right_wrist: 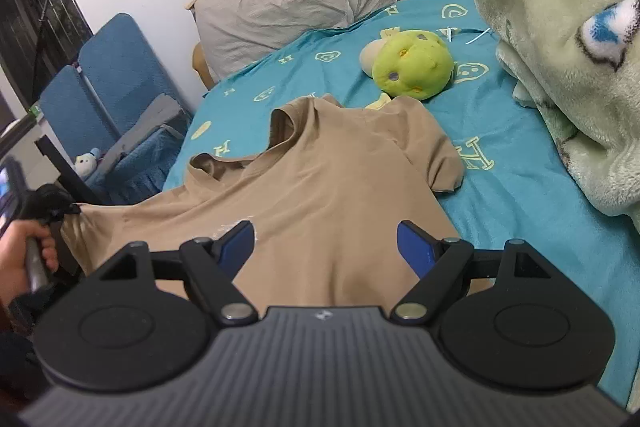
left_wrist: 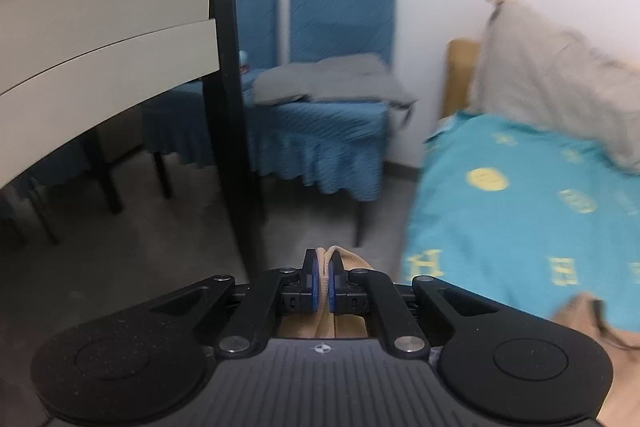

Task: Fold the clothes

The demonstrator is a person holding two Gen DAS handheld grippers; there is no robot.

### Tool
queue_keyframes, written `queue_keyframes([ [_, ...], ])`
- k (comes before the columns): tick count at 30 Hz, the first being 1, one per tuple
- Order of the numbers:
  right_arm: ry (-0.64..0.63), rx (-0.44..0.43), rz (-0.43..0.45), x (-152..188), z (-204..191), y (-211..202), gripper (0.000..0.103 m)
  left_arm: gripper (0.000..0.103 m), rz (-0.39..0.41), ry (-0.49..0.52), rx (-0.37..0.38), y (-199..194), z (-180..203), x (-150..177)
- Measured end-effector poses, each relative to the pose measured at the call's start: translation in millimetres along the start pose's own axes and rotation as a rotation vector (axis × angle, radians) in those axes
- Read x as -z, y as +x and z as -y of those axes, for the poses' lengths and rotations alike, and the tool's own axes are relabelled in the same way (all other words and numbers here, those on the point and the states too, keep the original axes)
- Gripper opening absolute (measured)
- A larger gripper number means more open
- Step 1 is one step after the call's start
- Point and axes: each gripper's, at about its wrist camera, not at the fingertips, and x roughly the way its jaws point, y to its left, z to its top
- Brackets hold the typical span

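While the tan T-shirt (right_wrist: 320, 187) is lying spread on the turquoise bedsheet (right_wrist: 520, 195), its left sleeve edge is hanging off the bed's left side, pinched by the left hand-held gripper (left_wrist: 323, 277). Jaws there are sitting narrow, with a fold of tan fabric sandwiched between the blue pads (left_wrist: 314, 283). In the right wrist view that same gripper is showing at far left, with a hand (right_wrist: 24, 259) wrapping its handle and the cloth pulling taut toward it.

Right hand-held gripper (right_wrist: 326, 247) is hovering over the near, lower part of the shirt, jaws spread wide, nothing between them. Can't tell whether the fingertips are touching the cloth.

Shirt layout: collar pointing far, right sleeve lying flat on the sheet to the right, body running toward the near edge under the right gripper. Some wrinkles showing near the collar.

Other stuff on the bed: a green plush toy (right_wrist: 412, 65) sitting just beyond the collar, near the shirt's far edge; a pale green fleece blanket (right_wrist: 568, 47) bunching along the right side, apart from the shirt; a grey pillow (right_wrist: 288, 7) leaning at the far end against the wall.

Off the bed, left side: a blue-covered chair (left_wrist: 320, 87) standing with a grey garment (left_wrist: 332, 79) draping over its seat, and a white worktop (left_wrist: 100, 27) with black legs filling the left of the left wrist view. Left wrist picture is blurring, so fine detail is unreadable there.
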Motion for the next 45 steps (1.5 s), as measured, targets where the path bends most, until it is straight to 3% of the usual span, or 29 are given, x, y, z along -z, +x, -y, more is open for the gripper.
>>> queue_keyframes([
  [5, -0.047, 0.029, 0.011, 1, -2, 10, 0.081, 0.010, -0.057, 0.013, 0.040, 32, 14, 27],
  [8, -0.079, 0.026, 0.019, 2, -5, 15, 0.081, 0.026, -0.073, 0.016, 0.101, 31, 11, 44],
  [10, -0.092, 0.022, 0.022, 3, -8, 18, 0.081, 0.051, -0.073, 0.045, 0.135, 16, 12, 55],
  [14, -0.105, 0.011, 0.025, 3, -11, 17, 0.081, 0.069, -0.059, 0.090, 0.219, -37, 10, 71],
  [16, -0.118, 0.011, 0.040, 3, -13, 12, 0.081, 0.086, -0.037, 0.107, 0.250, -73, 6, 78],
  [22, -0.158, 0.005, 0.083, 3, -20, -8, 0.081, 0.100, 0.001, 0.114, 0.369, -186, -9, 109],
  [24, -0.173, 0.007, 0.097, 4, -23, -17, 0.081, 0.101, -0.005, 0.117, 0.398, -218, -15, 127],
  [28, -0.172, 0.015, 0.113, 4, -24, -36, 0.081, 0.099, -0.166, 0.138, 0.398, -249, -31, 175],
  [32, -0.142, 0.027, 0.123, 3, -18, -54, 0.081, 0.092, -0.306, 0.170, 0.341, -258, -53, 214],
  [35, -0.090, 0.024, 0.119, 2, -11, -67, 0.081, 0.090, -0.387, 0.130, 0.334, -263, -77, 234],
  [39, -0.069, 0.030, 0.132, 1, -8, -80, 0.081, 0.084, -0.453, 0.083, 0.355, -270, -94, 250],
  [45, -0.042, 0.058, 0.134, 0, 2, -87, 0.081, 0.072, -0.505, 0.156, 0.315, -260, -85, 272],
])
